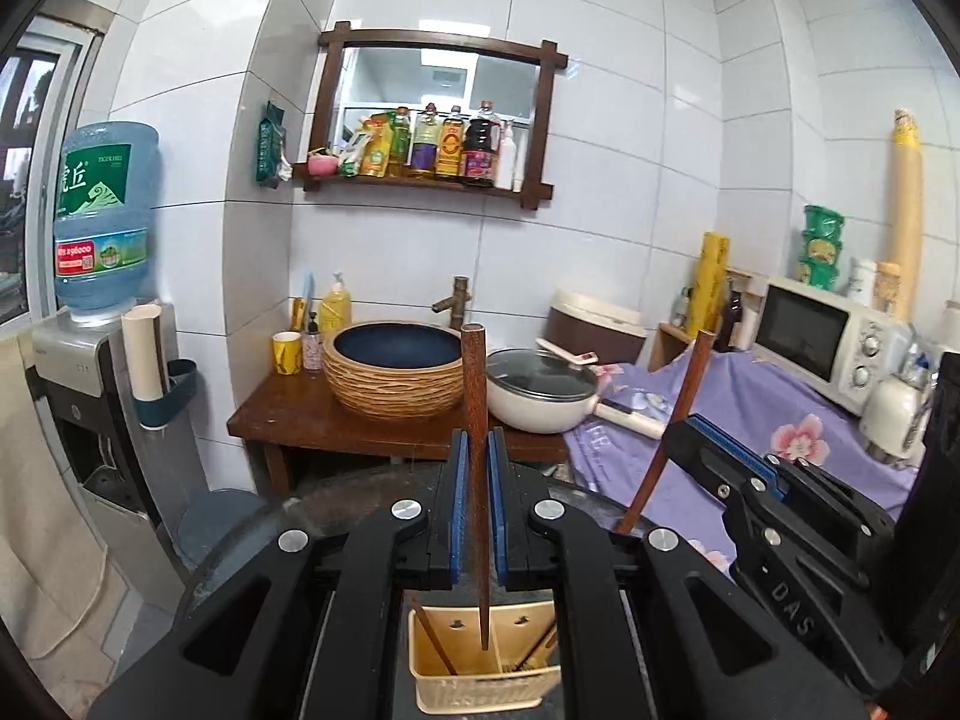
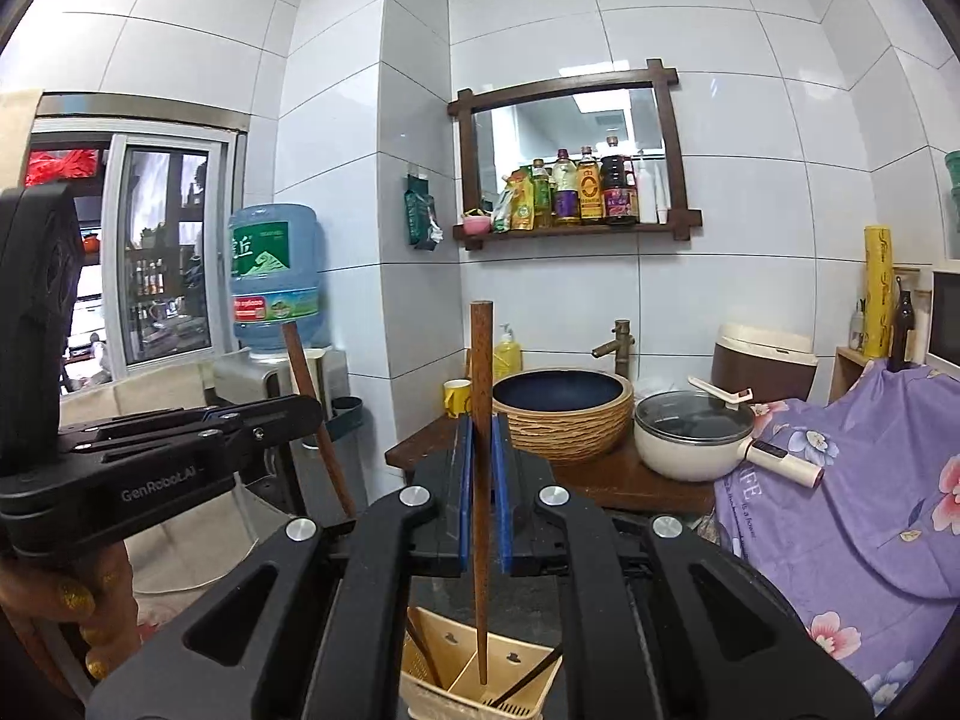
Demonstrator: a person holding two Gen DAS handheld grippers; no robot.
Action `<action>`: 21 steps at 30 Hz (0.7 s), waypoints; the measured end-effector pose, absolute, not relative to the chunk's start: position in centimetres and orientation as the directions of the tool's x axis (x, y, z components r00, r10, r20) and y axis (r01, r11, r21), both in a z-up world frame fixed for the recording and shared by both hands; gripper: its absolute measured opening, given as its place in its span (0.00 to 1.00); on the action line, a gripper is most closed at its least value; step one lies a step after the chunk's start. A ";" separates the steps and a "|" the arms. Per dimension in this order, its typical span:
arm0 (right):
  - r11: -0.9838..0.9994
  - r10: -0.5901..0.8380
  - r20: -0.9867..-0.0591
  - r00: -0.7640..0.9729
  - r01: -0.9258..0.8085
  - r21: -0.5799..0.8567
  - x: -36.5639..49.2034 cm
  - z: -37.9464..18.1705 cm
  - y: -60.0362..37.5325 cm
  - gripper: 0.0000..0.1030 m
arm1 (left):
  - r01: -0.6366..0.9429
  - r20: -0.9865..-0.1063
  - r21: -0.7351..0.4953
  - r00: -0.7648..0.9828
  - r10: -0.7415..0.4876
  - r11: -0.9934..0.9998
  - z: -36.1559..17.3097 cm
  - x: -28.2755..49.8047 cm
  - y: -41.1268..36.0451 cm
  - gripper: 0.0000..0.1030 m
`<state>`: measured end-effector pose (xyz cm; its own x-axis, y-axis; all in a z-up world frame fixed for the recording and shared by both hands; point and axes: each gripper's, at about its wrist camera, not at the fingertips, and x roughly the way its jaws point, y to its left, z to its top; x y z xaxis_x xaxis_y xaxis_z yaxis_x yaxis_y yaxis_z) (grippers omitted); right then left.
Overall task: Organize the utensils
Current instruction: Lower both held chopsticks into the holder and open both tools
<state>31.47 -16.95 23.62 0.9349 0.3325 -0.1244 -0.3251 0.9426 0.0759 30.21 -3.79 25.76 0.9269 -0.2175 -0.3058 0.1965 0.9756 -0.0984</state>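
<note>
I am clamping one wooden chopstick upright in my left gripper and another chopstick in my right gripper, tips over the utensil caddy at six o'clock. Either could pivot between the pads and miss its compartment.

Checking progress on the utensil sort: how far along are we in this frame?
Done: a few sticks already stand in the beige holder. In hand: left gripper is shut on one wooden chopstick, right gripper on another, both upright over the holder, tips above its compartments. Left: lower and release both. Other loose utensils aren't visible.
</note>
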 end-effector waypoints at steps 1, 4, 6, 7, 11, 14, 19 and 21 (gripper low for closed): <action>0.945 0.325 -0.140 0.935 -0.316 0.083 32.1 22.7 -16.8 0.07 | 0.190 -0.315 -0.098 0.925 -0.211 0.977 25.2 30.6 -3.9 0.07; 0.949 0.312 -0.165 0.936 -0.298 0.103 33.3 20.1 -16.7 0.07 | 0.160 -0.353 -0.093 0.918 -0.183 0.983 22.9 32.1 -4.0 0.07; 0.949 0.310 -0.186 0.932 -0.290 0.127 34.0 18.3 -16.9 0.07 | 0.151 -0.382 -0.113 0.906 -0.183 0.982 21.2 32.9 -3.7 0.07; 0.949 0.307 -0.195 0.932 -0.285 0.133 34.2 17.5 -17.0 0.07 | 0.150 -0.396 -0.117 0.900 -0.184 0.982 20.5 33.1 -3.6 0.07; 0.949 0.306 -0.233 0.923 -0.276 0.151 34.9 15.1 -17.2 0.07 | 0.142 -0.439 -0.120 0.880 -0.181 0.983 17.4 33.7 -3.4 0.07; 0.947 0.309 -0.257 0.916 -0.270 0.173 35.3 13.8 -17.3 0.07 | 0.139 -0.465 -0.119 0.867 -0.179 0.983 15.8 33.9 -3.4 0.07; 0.947 0.309 -0.291 0.906 -0.264 0.184 35.8 12.2 -17.4 0.07 | 0.139 -0.502 -0.122 0.845 -0.182 0.983 13.7 34.4 -3.5 0.07; 0.947 0.307 -0.307 0.901 -0.258 0.191 36.1 11.6 -17.5 0.07 | 0.135 -0.514 -0.117 0.839 -0.177 0.984 12.9 34.6 -3.5 0.07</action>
<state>36.13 -17.47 11.64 0.9007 0.3072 -0.3071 -0.2581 0.9472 0.1905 34.65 -3.52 12.89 0.8392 -0.1765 -0.5144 0.1351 0.9839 -0.1172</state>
